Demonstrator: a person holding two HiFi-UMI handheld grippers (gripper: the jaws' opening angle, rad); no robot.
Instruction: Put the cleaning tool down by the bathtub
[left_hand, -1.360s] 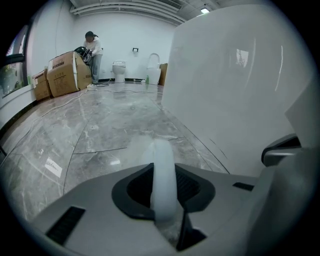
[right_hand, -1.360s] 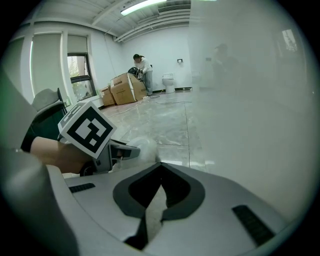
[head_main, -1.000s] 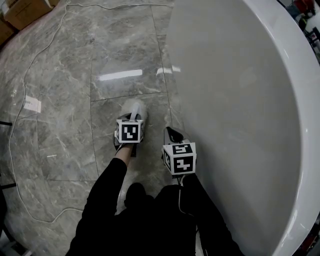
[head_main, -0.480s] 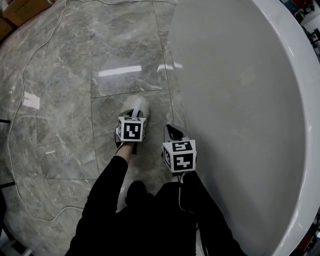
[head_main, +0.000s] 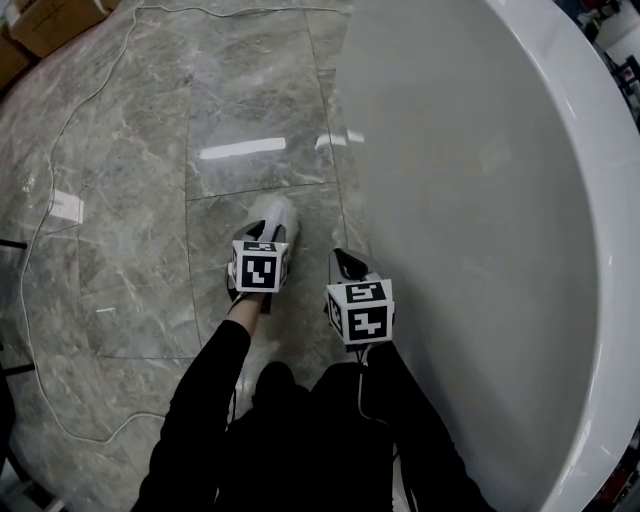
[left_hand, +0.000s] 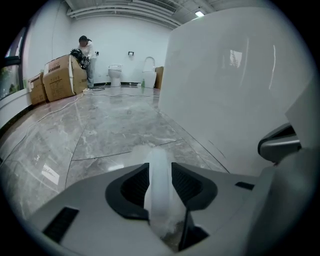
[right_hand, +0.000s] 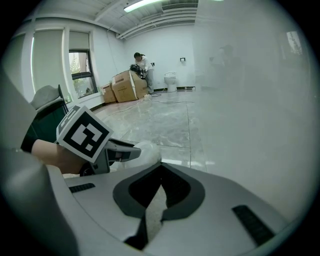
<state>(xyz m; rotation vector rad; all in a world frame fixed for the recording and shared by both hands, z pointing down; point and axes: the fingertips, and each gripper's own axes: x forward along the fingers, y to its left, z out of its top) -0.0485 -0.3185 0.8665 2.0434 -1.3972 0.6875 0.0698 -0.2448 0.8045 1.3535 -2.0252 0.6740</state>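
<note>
The cleaning tool (head_main: 272, 214), white with a fluffy head, lies on the marble floor next to the white bathtub (head_main: 480, 200). My left gripper (head_main: 267, 233) is right behind the head. In the left gripper view the tool's pale handle (left_hand: 159, 185) runs between the dark pads (left_hand: 131, 186). The jaws are opening and the grip is slackening. My right gripper (head_main: 348, 263) hovers close to the tub wall, shut with nothing in it. Its view shows the left gripper (right_hand: 120, 152) and the fluffy head (right_hand: 147, 150) to the left, low over the floor.
A thin cable (head_main: 40, 200) snakes over the floor at left, near a small paper label (head_main: 65, 207). Cardboard boxes (head_main: 45, 20) stand far left. Across the room are a person (left_hand: 86, 50) and a toilet (left_hand: 115, 75).
My left gripper has shifted slightly back toward me while the tool's head stays on the floor. The right gripper has not moved.
</note>
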